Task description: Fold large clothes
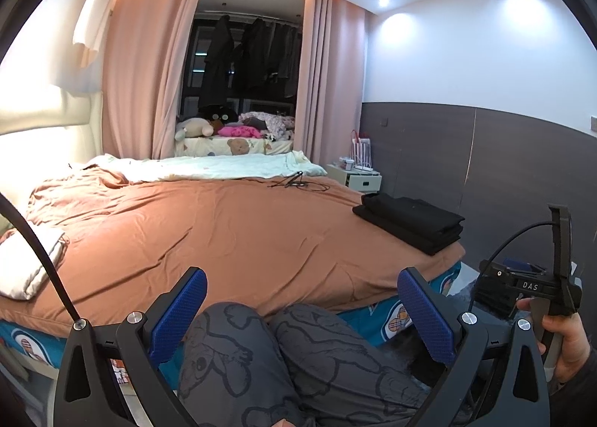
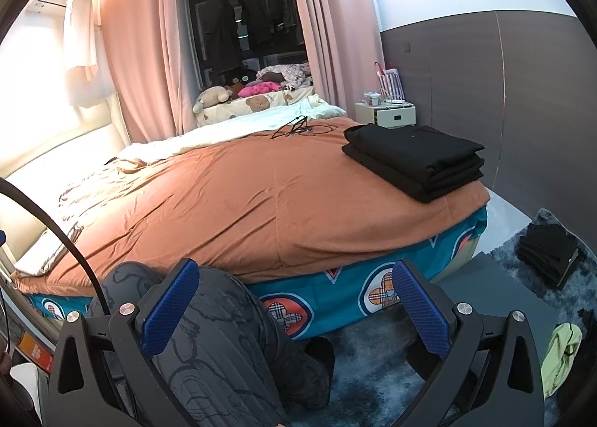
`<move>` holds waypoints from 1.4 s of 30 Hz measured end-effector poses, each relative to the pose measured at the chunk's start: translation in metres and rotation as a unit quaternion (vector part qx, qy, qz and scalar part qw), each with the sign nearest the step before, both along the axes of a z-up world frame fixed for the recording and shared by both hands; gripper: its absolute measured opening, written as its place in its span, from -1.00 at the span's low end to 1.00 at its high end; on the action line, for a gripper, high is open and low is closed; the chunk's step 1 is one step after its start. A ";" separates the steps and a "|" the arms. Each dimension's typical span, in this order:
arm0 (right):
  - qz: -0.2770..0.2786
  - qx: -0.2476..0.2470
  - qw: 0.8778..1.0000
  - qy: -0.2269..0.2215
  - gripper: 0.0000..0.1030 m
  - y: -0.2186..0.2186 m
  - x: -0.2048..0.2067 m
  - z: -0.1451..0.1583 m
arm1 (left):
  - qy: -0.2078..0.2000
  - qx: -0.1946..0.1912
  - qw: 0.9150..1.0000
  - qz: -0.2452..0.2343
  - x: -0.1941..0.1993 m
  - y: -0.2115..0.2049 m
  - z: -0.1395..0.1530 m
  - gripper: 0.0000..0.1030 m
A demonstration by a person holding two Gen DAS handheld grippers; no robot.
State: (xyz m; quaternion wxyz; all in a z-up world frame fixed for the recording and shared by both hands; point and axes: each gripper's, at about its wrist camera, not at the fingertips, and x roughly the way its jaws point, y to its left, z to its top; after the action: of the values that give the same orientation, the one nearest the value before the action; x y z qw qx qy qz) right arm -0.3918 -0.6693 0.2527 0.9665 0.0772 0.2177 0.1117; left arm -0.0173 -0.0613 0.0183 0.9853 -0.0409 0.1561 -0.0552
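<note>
I am holding both the left gripper (image 1: 301,296) and right gripper (image 2: 294,291) spread and empty, while the folded black clothes (image 2: 414,160) are lying at right on the bed (image 2: 242,199), so folding seems finished.

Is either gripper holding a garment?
No. The left gripper and right gripper are both open and empty; the folded black clothes sit on the bed.
</note>
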 end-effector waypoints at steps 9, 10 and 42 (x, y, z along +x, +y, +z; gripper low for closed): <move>0.002 0.006 1.000 0.004 1.00 0.001 0.001 0.000 | 0.008 0.000 1.000 0.005 0.001 -0.002 -0.002 0.99; 0.002 0.007 1.000 0.004 1.00 0.001 0.001 0.000 | 0.008 0.000 1.000 0.005 0.001 -0.003 -0.003 0.99; 0.003 0.010 1.000 0.004 1.00 -0.001 0.003 -0.001 | -0.004 0.010 1.000 0.011 -0.003 -0.007 -0.004 0.99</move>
State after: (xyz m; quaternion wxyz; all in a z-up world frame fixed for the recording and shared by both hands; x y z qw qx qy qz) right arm -0.3888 -0.6702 0.2519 0.9645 0.0867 0.2210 0.1161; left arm -0.0207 -0.0679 0.0147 0.9869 -0.0325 0.1522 -0.0424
